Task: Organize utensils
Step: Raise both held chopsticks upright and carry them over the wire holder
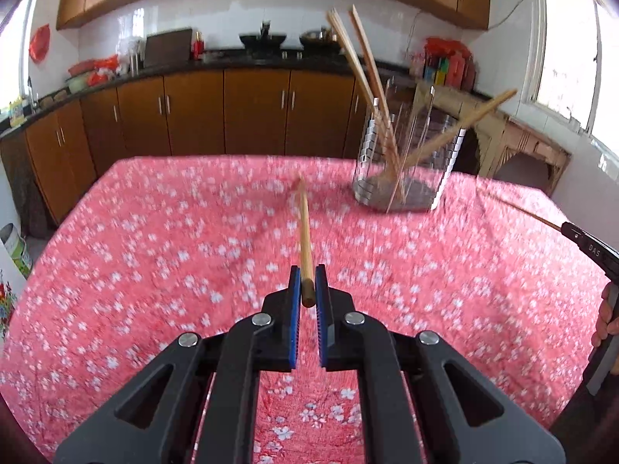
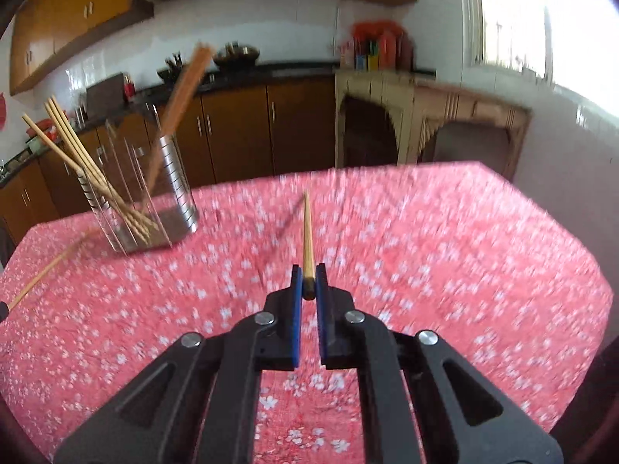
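Both tongs I run: left gripper (image 1: 308, 284) pinching chopstick (image 1: 305, 232), right gripper (image 2: 308, 282) pinching stick (image 2: 308, 232); holder (image 1: 402, 162) on table (image 1: 154, 232).

Black linkage arms (image 1: 240, 379), blue-padded jaws

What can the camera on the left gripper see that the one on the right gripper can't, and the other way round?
Only the left wrist view shows the left gripper clamped on the butt of its chopstick, a bit of the person's hand at the right edge, and the counter's left stretch.

Only the right wrist view shows the right gripper clamped on its own chopstick, and the arched table in full.

Both show the pink flowered tablecloth and the metal holder with chopsticks standing in it.
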Demonstrator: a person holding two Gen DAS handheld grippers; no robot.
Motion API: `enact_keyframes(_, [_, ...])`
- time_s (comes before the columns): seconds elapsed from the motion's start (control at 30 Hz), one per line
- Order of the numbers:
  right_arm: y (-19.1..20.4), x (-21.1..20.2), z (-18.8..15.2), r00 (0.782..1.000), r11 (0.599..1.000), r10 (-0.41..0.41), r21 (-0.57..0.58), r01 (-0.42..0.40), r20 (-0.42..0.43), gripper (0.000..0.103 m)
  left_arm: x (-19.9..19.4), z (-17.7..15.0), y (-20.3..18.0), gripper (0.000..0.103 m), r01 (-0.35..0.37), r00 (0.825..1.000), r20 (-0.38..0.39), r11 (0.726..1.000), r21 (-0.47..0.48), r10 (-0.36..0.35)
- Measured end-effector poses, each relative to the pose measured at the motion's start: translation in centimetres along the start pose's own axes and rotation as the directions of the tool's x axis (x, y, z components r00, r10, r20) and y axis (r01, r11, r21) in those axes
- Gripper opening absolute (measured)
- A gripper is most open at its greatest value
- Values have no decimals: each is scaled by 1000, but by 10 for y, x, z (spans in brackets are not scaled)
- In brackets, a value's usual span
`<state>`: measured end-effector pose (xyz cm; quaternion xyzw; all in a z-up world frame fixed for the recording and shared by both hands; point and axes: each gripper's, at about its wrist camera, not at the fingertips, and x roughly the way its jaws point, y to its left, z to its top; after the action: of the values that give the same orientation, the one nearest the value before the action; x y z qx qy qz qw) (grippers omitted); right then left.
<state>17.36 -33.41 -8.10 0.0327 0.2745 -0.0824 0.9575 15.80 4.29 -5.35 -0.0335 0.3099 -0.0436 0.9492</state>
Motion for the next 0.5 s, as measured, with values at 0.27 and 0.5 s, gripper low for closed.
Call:
enact_keyframes(0.27, [3,-30,22,992,1000,29,-2,-29,124,8,-30,18,-1,7,-7,988,154,1000,-1,7])
enact_keyframes(0.5, [5,-45,30,983,999,51,1,-52,177,8,-45,30,-3,7,-12,970,242,1000,-10,14])
